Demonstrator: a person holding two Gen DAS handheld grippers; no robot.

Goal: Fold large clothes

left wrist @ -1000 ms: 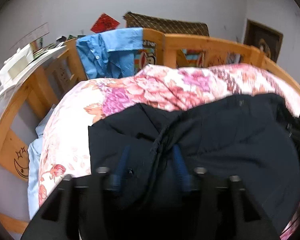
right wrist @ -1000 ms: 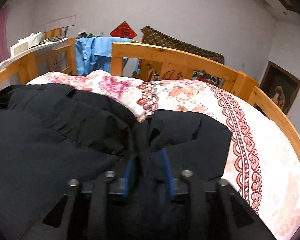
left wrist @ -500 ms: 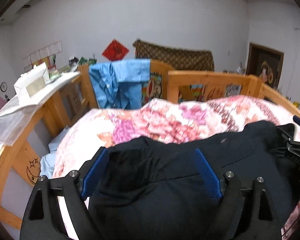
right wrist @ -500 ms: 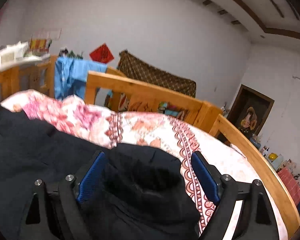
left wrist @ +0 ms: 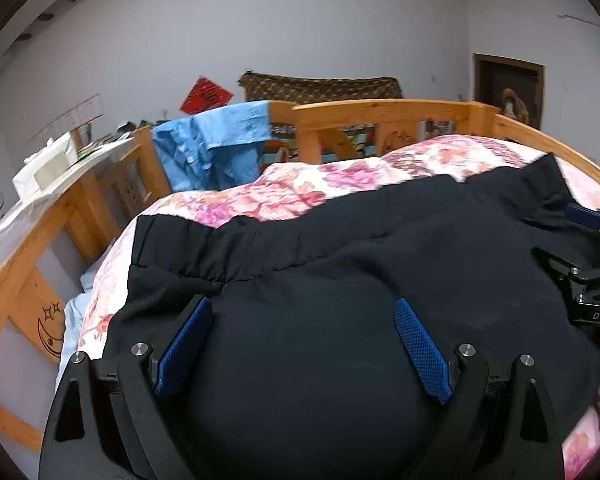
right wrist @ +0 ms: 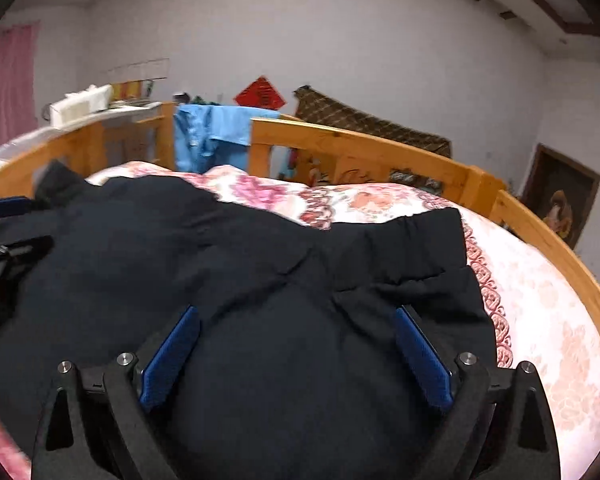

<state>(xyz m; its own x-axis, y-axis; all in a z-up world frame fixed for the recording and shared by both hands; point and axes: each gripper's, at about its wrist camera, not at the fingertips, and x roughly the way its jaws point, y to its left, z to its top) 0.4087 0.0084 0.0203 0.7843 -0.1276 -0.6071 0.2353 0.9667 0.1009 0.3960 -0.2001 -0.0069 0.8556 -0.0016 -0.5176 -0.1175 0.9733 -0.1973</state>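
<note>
Black fabric garment (left wrist: 340, 264) lies on the floral quilt (left wrist: 300, 192); left gripper (left wrist: 300, 344) and right gripper (right wrist: 296, 348) jaws are opening, gripping nothing.

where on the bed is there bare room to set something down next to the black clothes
Bare quilt runs between the black garment and the right-hand rail. A narrower strip lies between the garment's far edge and the headboard. The middle is taken by the garment, and the blue shirt crowds the far left corner.
</note>
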